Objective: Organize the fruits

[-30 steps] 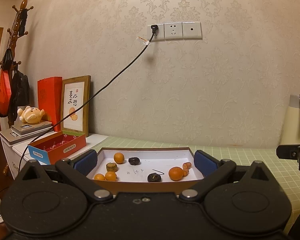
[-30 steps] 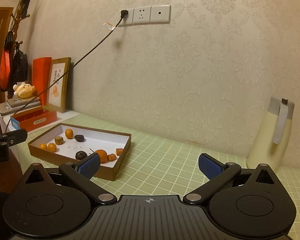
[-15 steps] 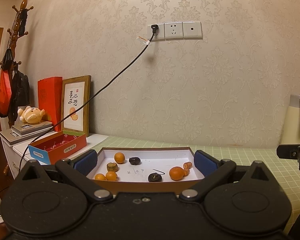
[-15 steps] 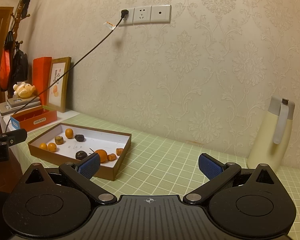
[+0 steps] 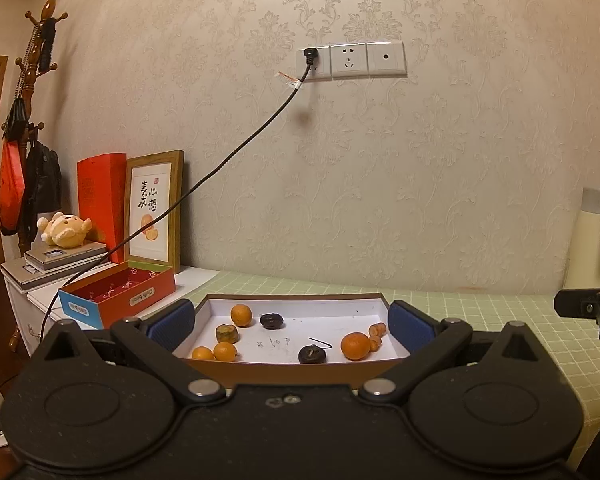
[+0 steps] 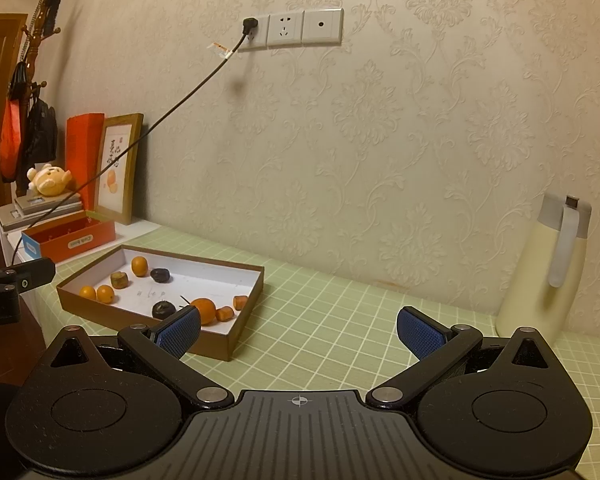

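The left tool was wide open, with nothing between its blue pads, and it hung low in front of the near wall of the brown box. The right tool was wide open too and held nothing; it hung over the green checked counter, with the box off to its left. The box was shallow with a white floor, and all the fruit lay loose inside it. Near the front left sat two small oranges touching each other. Near the front middle was a dark fruit, and just to its right a bigger orange. Two little orange pieces lay beside that big one by the right wall. Farther back were a brownish chunk, another orange and a second dark fruit. To the left of the box stood an open red box with a blue end. Behind it a picture frame leaned on the wall, and a soft toy bear lay on some books. Far right on the counter stood a cream jug. Up on the wall, a black cord was plugged into the sockets.
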`<state>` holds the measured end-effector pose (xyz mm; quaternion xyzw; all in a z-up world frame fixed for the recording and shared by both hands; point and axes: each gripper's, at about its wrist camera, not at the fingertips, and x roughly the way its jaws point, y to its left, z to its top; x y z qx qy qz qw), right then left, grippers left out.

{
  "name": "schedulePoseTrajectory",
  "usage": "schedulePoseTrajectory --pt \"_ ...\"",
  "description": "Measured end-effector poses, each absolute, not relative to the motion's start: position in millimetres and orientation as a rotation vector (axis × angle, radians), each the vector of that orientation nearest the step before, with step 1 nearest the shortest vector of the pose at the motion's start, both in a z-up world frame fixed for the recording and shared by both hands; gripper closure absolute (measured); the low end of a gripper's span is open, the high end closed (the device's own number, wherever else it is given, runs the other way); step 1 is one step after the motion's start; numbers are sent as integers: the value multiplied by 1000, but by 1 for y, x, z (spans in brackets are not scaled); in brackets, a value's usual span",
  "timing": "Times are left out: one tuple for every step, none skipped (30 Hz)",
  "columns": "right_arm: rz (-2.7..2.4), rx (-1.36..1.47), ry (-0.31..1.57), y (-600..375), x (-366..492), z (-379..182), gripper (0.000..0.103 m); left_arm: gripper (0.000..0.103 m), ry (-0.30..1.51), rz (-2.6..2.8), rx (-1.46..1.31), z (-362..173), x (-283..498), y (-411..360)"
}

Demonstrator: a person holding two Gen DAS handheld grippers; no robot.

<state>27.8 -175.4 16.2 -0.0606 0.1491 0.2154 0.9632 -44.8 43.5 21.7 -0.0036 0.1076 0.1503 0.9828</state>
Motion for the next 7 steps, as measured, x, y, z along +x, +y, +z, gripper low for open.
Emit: schedulePoseTrajectory --pt "436 -123 301 -176 28 16 0 6 215 305 -12 22 -45 45" --pt "436 -123 301 -176 28 16 0 6 215 312 -19 22 -45 46" --pt "435 -123 301 -176 28 16 0 6 217 316 -26 22 -45 47" --pt "436 -123 302 -175 28 16 0 6 218 320 -33 22 -45 48" --pt "436 -122 302 -175 28 16 0 6 219 326 -40 22 -45 50" --pt "436 -122 301 -176 28 16 0 6 223 325 -45 22 -44 51" --pt "436 -122 301 -175 28 16 0 6 226 324 -46 22 -44 51"
